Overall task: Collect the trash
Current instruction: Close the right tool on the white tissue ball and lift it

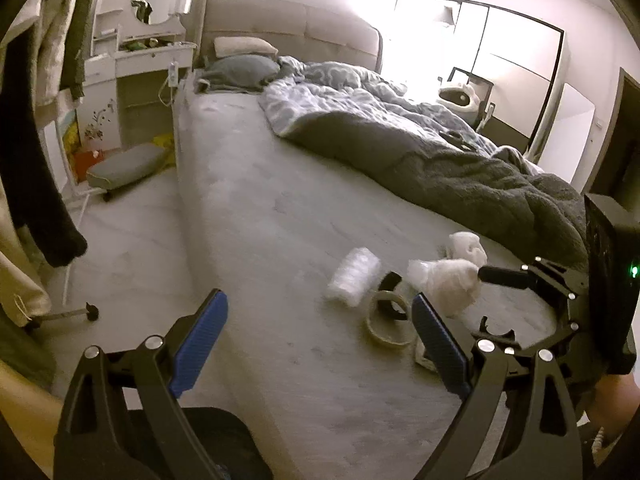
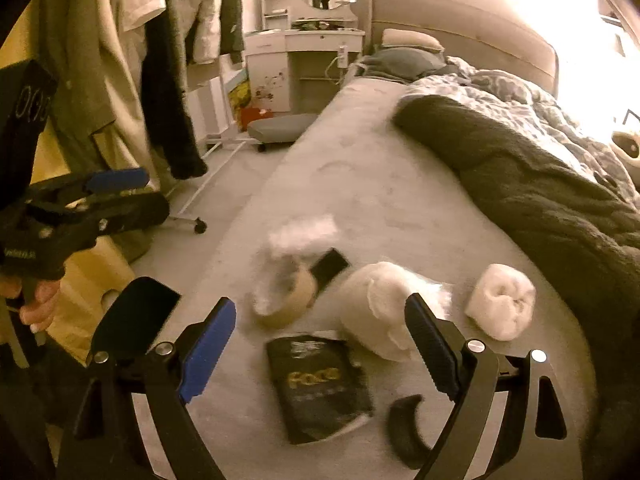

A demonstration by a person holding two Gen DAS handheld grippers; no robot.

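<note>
Trash lies on the grey bed sheet. In the right wrist view: a black foil packet, a tape roll, a clear plastic wad, a white plastic bag lump, a white paper wad and a small black curved piece. My right gripper is open, just above the packet. In the left wrist view my left gripper is open over the sheet, left of the tape roll, with a clear plastic roll and the bag lump beyond it.
A dark blanket and patterned duvet cover the bed's right side. Clothes hang on a rack at the left. A white dresser with mirror and a grey cushioned stool stand on the floor beside the bed.
</note>
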